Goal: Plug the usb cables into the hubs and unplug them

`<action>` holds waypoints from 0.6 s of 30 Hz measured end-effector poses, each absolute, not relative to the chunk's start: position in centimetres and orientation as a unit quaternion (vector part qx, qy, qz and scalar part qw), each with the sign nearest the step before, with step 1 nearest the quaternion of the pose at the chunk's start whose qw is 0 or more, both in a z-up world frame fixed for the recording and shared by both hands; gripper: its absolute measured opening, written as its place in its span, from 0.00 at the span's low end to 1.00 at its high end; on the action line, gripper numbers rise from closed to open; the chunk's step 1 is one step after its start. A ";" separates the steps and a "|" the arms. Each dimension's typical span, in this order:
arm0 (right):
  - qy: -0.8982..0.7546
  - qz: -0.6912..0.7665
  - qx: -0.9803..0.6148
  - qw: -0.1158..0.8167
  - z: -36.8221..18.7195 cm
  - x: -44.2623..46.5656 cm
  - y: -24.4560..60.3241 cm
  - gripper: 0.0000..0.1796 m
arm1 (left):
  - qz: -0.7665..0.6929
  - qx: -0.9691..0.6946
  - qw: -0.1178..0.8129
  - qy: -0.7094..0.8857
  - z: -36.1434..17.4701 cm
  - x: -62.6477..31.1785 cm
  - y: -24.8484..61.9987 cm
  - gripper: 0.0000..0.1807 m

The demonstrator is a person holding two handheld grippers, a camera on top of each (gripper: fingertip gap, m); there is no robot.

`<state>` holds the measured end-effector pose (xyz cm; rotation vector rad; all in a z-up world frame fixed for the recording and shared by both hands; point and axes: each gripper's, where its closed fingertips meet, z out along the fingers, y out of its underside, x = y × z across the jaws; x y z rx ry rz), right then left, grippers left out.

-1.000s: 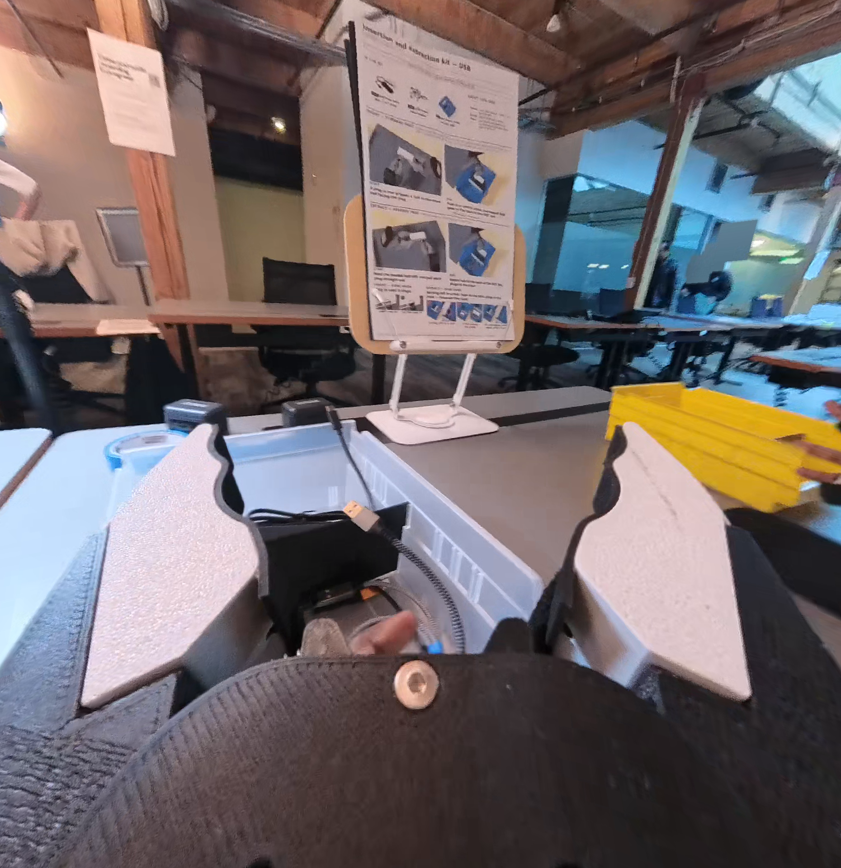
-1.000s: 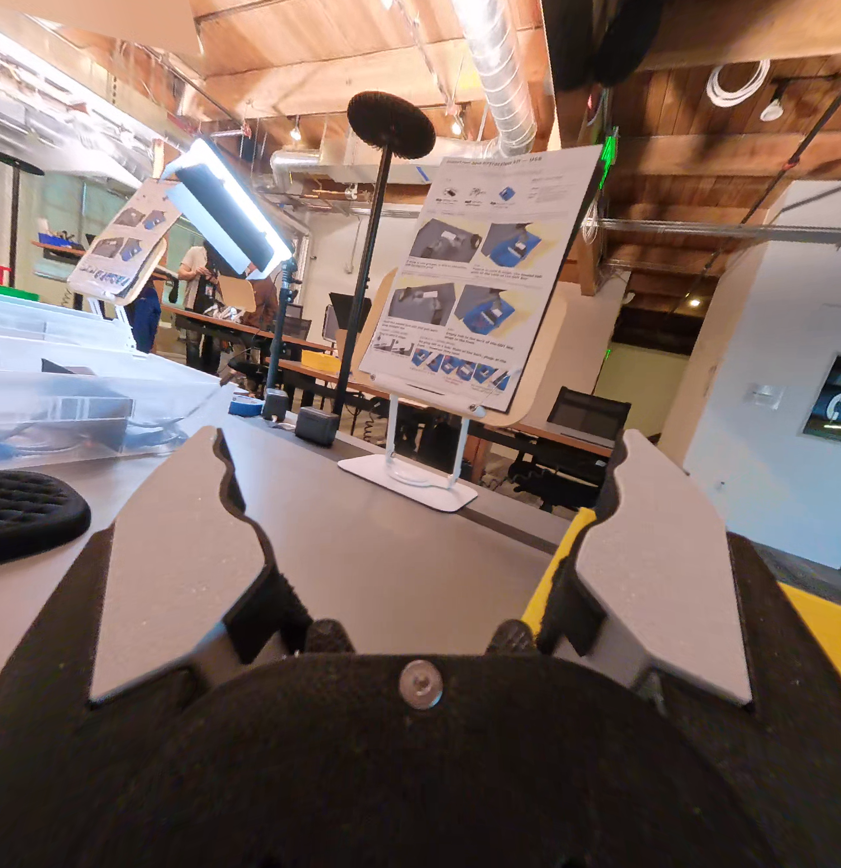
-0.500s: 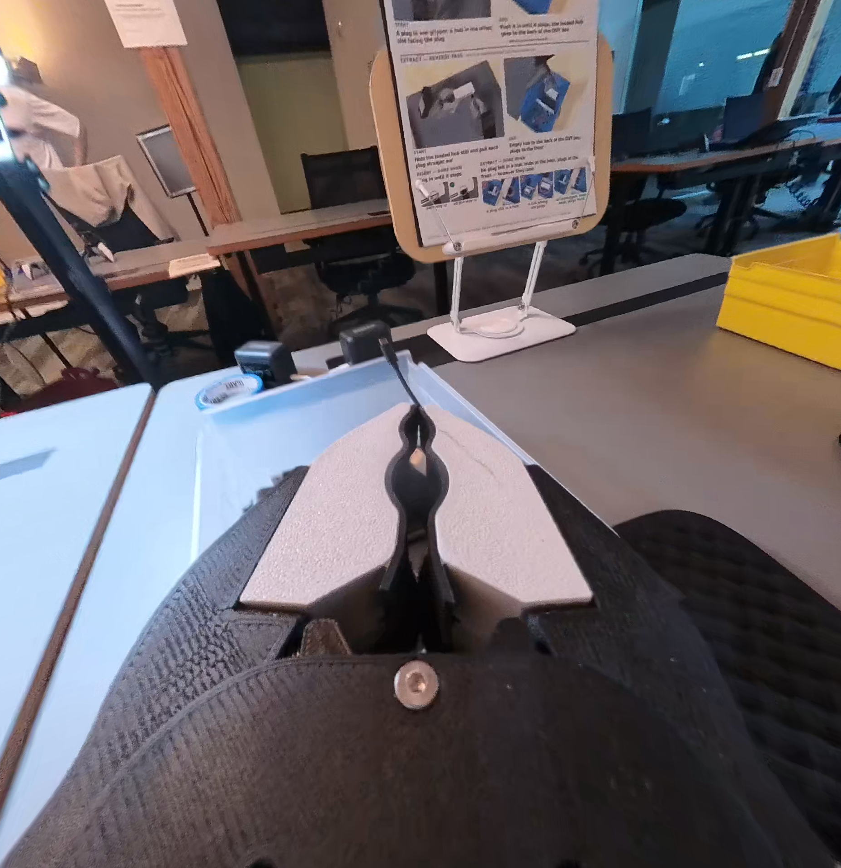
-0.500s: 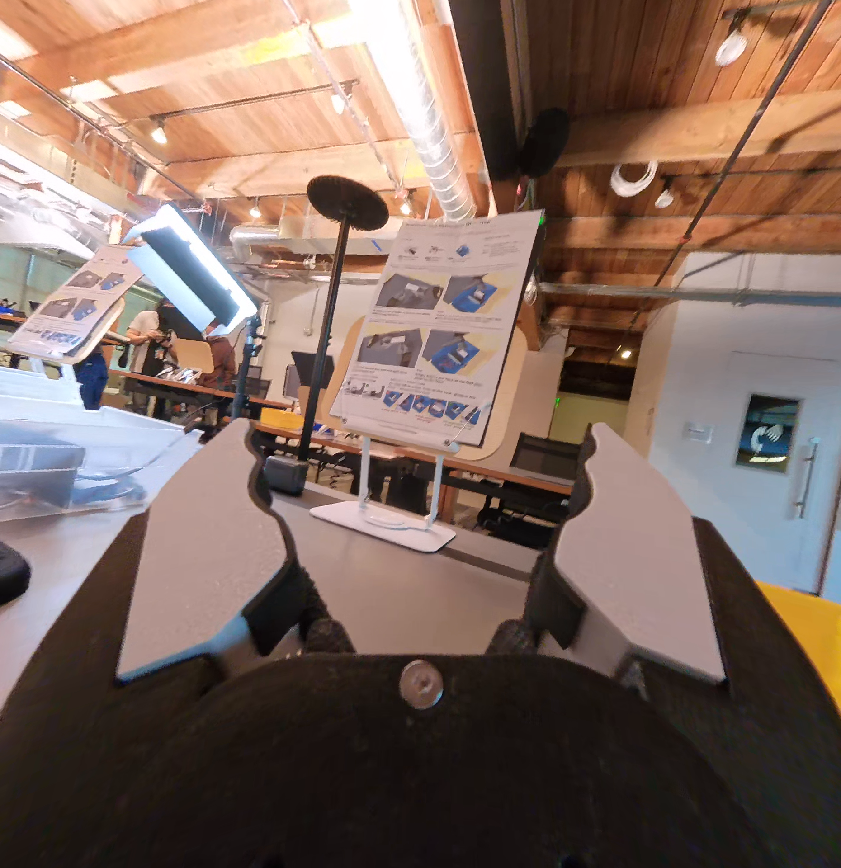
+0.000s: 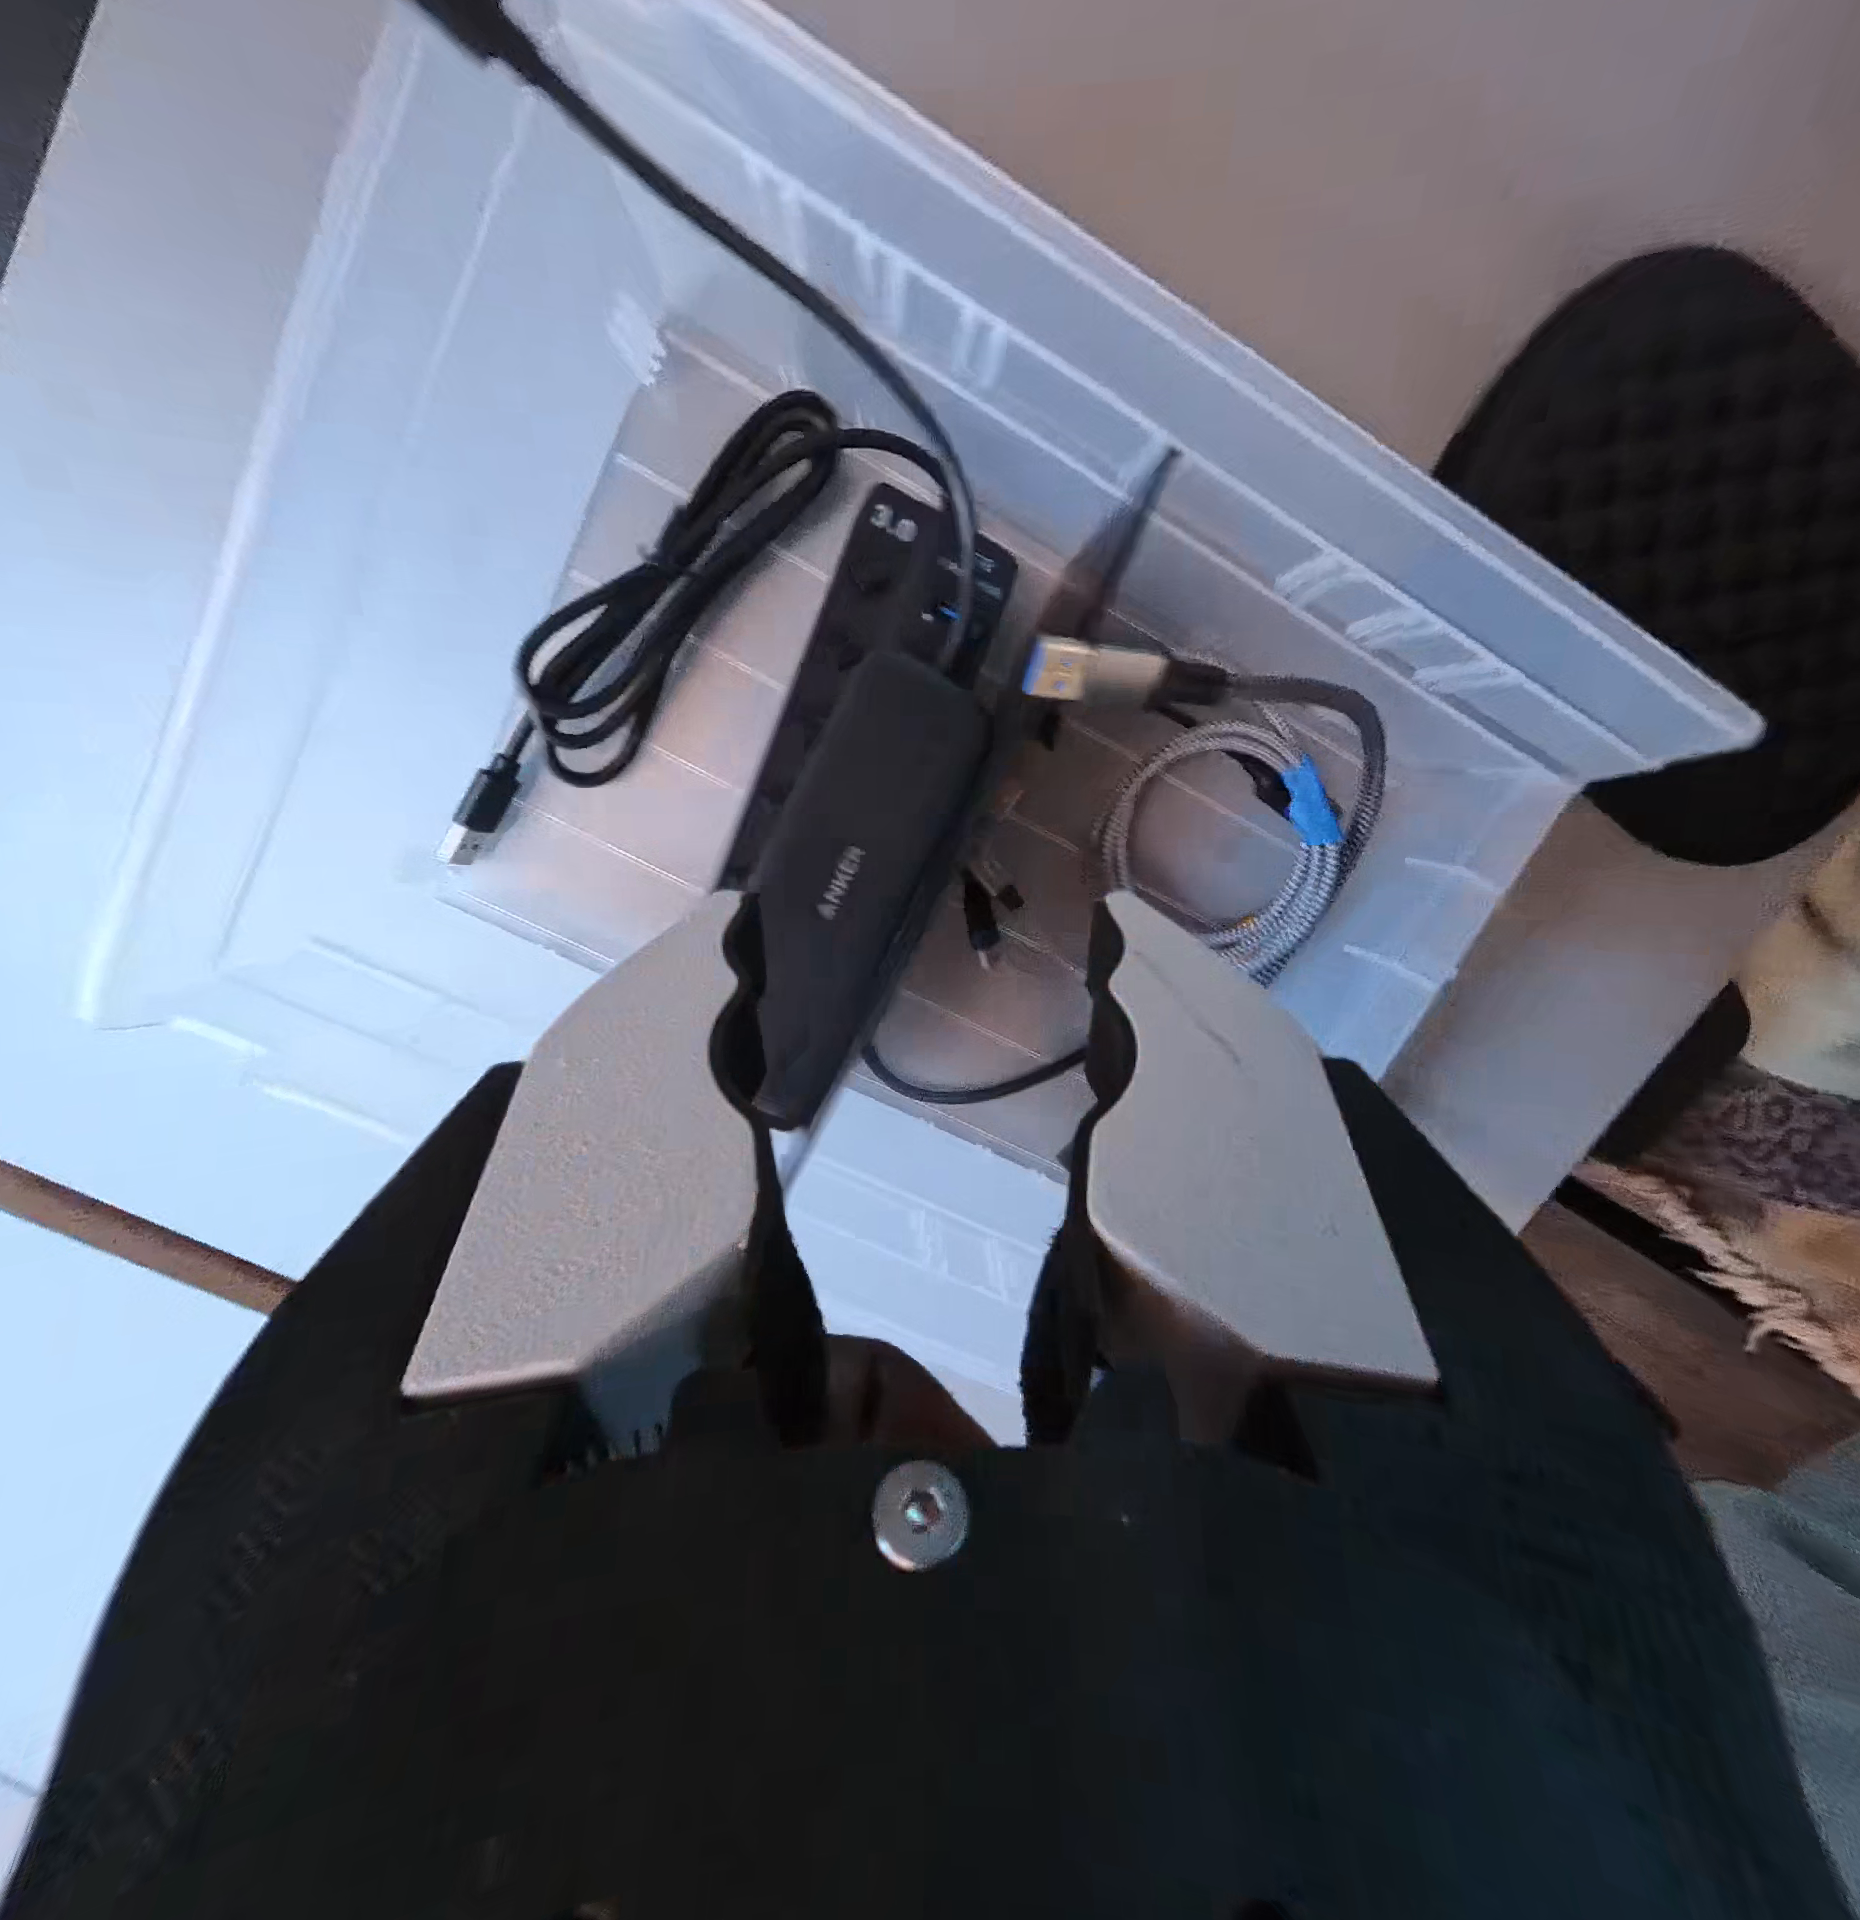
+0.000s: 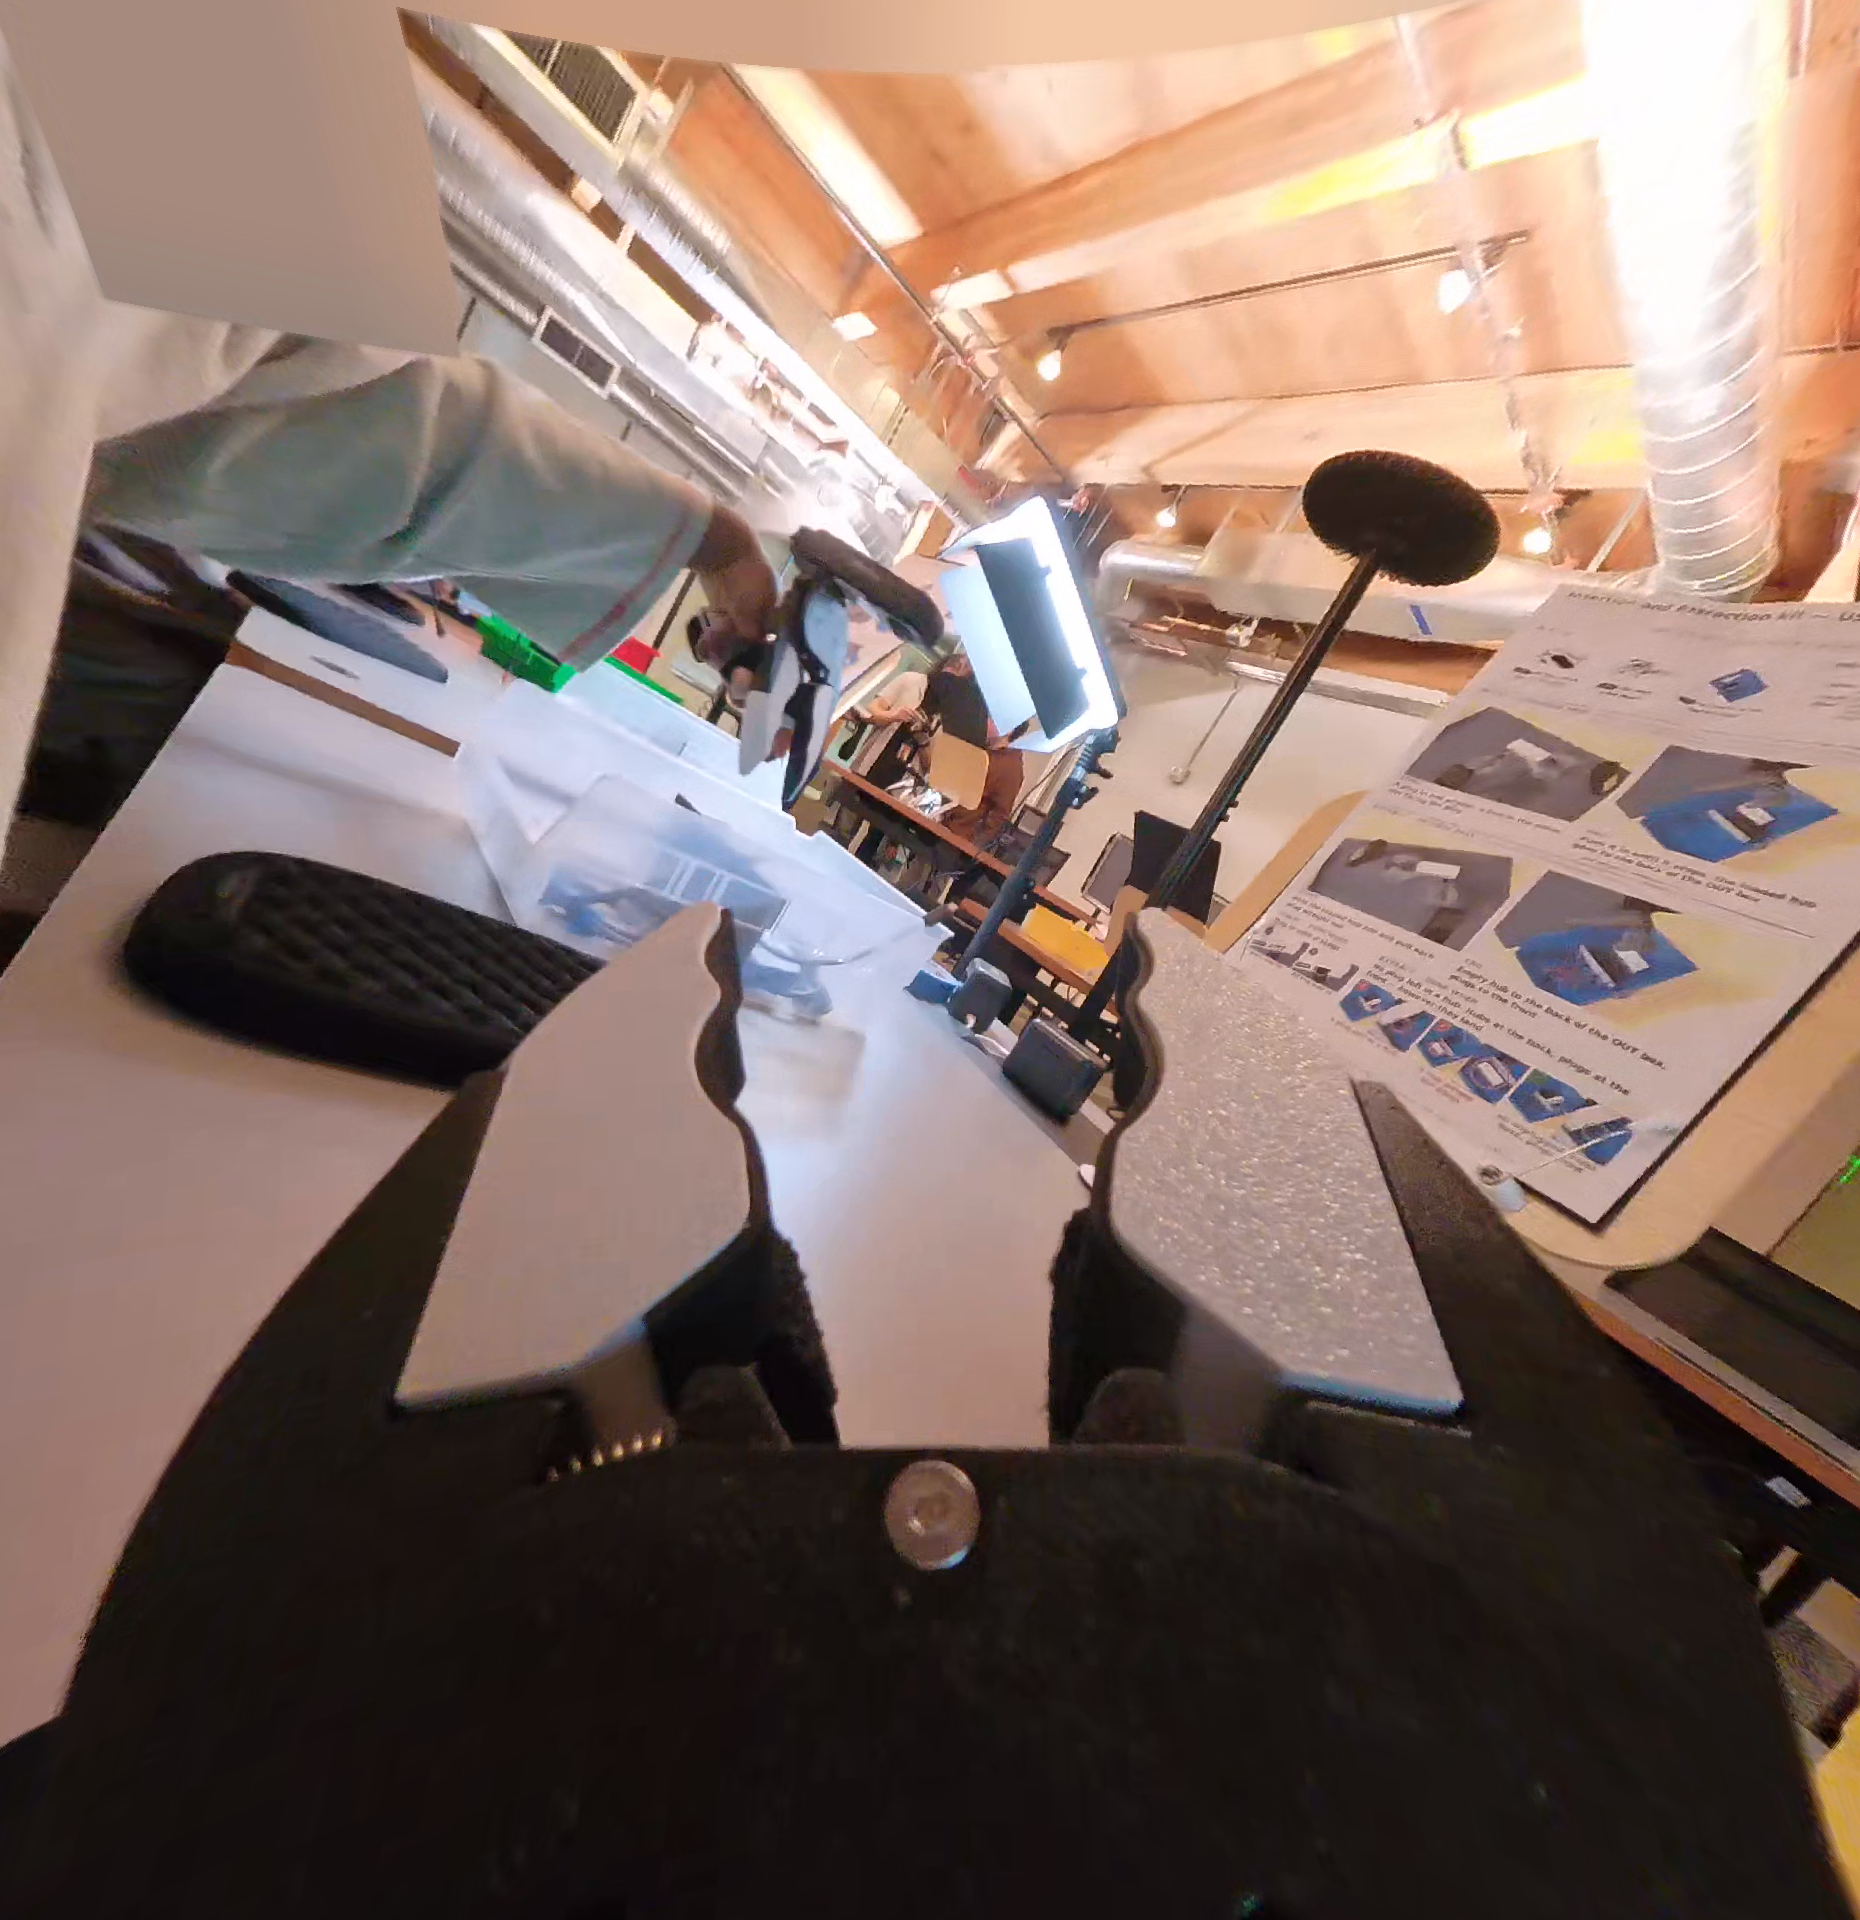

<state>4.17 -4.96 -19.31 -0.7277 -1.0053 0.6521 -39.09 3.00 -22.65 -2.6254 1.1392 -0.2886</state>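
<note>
Hubs: slim black hub [image 5: 869, 883] lies across a second black hub [image 5: 884, 582] in clear bin [image 5: 1165, 416] on worktop [image 5: 1425, 156]. Braided cable [image 5: 1269, 810] at 3 o'clock of them, black cable [image 5: 635, 634] at 9. Left hand-held gripper [image 5: 910, 925] hovers above, fingers apart, empty. Right hand-held gripper [image 6: 926, 935] also apart, over worktop, empty.

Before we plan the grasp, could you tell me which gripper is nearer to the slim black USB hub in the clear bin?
Left. The left gripper hangs open above the slim black USB hub; the right gripper is over the table beyond the bin.
</note>
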 end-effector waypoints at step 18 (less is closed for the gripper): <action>-0.473 0.264 -0.357 0.761 -20.3 4.3 -3.7 0.38 | -0.168 -0.927 -0.131 0.308 -27.5 -41.6 3.5 0.21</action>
